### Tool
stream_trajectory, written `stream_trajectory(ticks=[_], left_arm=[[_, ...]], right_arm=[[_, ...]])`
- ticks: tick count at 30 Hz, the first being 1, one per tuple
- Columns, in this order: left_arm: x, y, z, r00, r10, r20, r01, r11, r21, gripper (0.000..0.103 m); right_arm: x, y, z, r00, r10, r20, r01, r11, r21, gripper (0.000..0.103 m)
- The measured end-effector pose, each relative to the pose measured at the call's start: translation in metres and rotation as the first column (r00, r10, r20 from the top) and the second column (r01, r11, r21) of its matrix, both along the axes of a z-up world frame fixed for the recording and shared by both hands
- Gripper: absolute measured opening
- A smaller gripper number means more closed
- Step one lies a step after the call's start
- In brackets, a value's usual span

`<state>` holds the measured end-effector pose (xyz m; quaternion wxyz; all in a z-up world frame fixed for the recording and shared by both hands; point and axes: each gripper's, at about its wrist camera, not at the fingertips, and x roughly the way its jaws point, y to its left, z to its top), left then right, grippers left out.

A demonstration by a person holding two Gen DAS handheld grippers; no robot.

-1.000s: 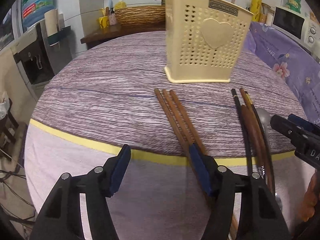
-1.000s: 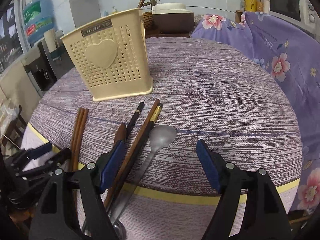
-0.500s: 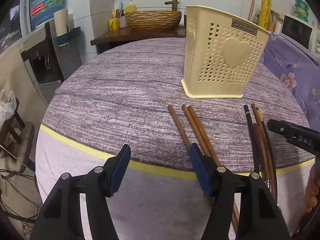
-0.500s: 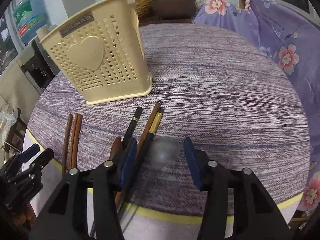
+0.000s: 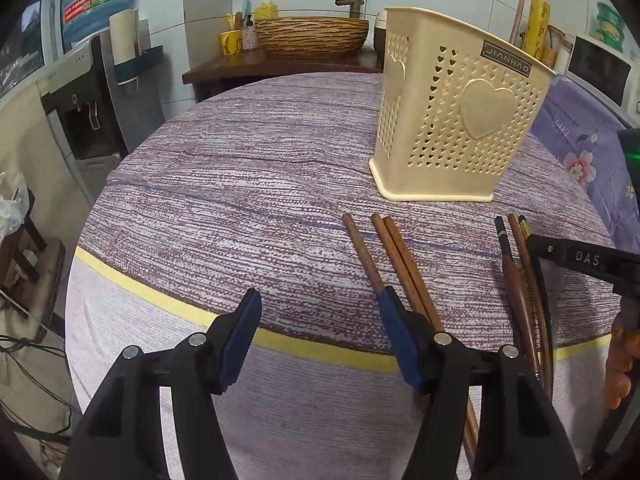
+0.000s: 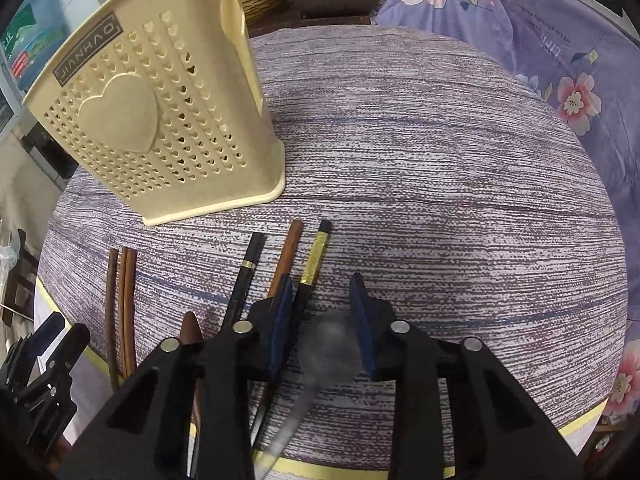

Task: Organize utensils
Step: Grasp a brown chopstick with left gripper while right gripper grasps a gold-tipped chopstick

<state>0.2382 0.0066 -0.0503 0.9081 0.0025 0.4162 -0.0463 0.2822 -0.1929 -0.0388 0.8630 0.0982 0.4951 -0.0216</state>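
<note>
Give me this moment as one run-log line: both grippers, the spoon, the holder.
right gripper: just closing around metal spoon, pads not clearly pressing | left gripper: open, empty, beside brown chopsticks | cream holder: upright | nothing visibly stowed

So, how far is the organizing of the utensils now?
Nothing looks done: no utensil shows in the cream holder, though its inside is hidden. In hand: the right gripper has just been closing its jaws around the spoon; a firm grip I cannot confirm. Remaining: three brown chopsticks and the darker chopsticks, lying on the table. The left gripper is open, empty.
</note>
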Motion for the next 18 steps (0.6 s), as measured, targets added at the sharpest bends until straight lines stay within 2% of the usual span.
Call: stream_trajectory(ticks=[4, 8, 12, 18], left_arm=[[0.007, -0.008, -0.002, 1.0, -0.014, -0.018, 0.014, 1.0, -0.005, 0.059], [0.016, -0.016, -0.006, 0.999, -0.015, -0.052, 0.014, 1.0, -0.019, 0.046], [0.025, -0.025, -0.009, 0.997, -0.014, -0.074, 0.014, 1.0, -0.001, 0.036], [0.039, -0.035, -0.012, 0.997, 0.011, -0.08, -0.006, 0.998, 0.059, 0.029]], right_arm=[[0.002, 0.008, -0.002, 1.0, -0.008, 0.005, 0.008, 1.0, -0.017, 0.025], [-0.001, 0.01, -0.002, 1.0, -0.026, 0.009, 0.026, 1.0, -0.008, 0.022], [-0.001, 0.01, -0.002, 0.999, -0.035, 0.015, 0.035, 0.999, -0.021, 0.018], [0.006, 0.0, -0.004, 0.997, -0.072, 0.018, 0.072, 0.997, 0.016, 0.011]])
